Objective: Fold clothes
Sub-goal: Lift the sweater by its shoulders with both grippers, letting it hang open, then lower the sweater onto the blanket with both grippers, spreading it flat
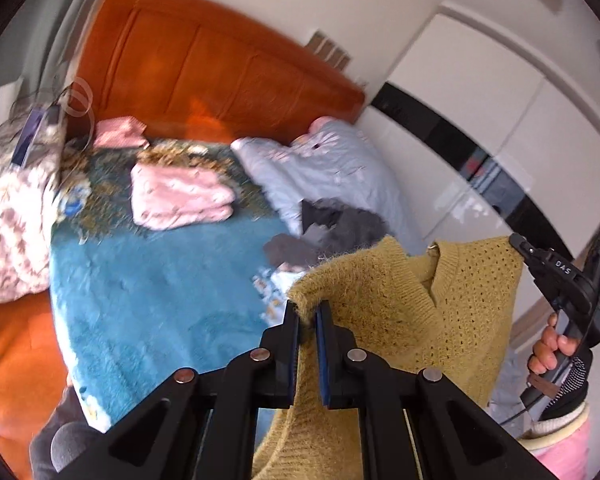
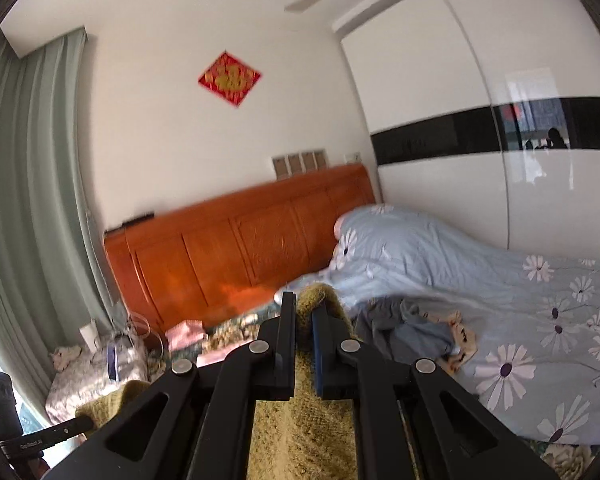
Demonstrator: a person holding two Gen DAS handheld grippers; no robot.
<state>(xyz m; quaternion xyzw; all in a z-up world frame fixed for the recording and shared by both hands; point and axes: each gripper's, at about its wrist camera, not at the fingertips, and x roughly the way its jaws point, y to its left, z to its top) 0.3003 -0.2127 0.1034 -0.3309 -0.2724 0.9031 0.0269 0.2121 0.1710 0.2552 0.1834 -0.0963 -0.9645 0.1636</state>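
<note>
A mustard-yellow knitted sweater (image 1: 432, 312) hangs in the air above the bed, held by both grippers. My left gripper (image 1: 308, 308) is shut on one shoulder of it. My right gripper (image 2: 305, 306) is shut on the other shoulder (image 2: 320, 296); in the left wrist view it shows at the right (image 1: 518, 245), pinching the sweater's far corner. The V-neck faces the left camera. A folded pink garment (image 1: 180, 196) lies on the teal blanket (image 1: 160, 288) of the bed.
A dark grey crumpled garment (image 1: 332, 232) (image 2: 404, 328) lies by a light blue flowered quilt (image 2: 520, 320). An orange wooden headboard (image 2: 240, 248) stands behind. A white wardrobe (image 2: 500, 80) is at the right, green curtains (image 2: 24, 220) and a cluttered nightstand (image 2: 100, 364) at the left.
</note>
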